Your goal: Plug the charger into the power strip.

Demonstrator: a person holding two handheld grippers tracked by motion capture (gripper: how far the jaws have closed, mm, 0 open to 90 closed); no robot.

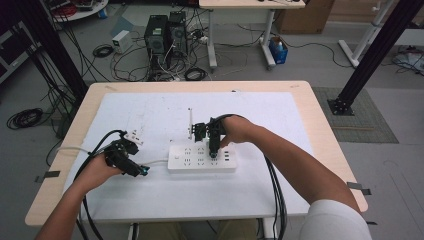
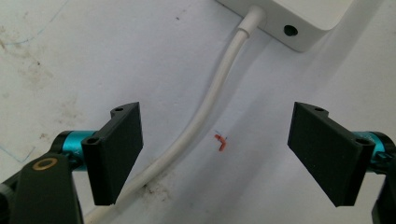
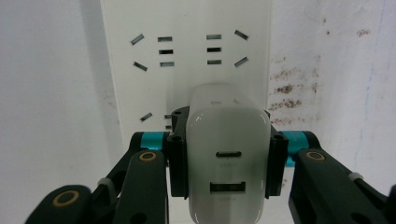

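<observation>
A white power strip (image 1: 200,157) lies in the middle of the white mat, its white cord (image 2: 205,107) running out of its left end (image 2: 299,23). My right gripper (image 3: 228,154) is shut on a white USB charger (image 3: 228,158), both black jaws pressed on its sides. The charger stands over the sockets of the strip (image 3: 187,56), at the strip's right part in the high view (image 1: 214,150). My left gripper (image 1: 140,171) rests on the mat left of the strip. Its jaws (image 2: 219,154) stand open, straddling the cord with nothing gripped.
A small white plug-like item (image 1: 134,136) lies on the mat behind my left hand. A thin white upright piece (image 1: 190,122) stands behind the strip. The mat covers a wooden table (image 1: 310,100). Black cables trail off the near edge from both grippers.
</observation>
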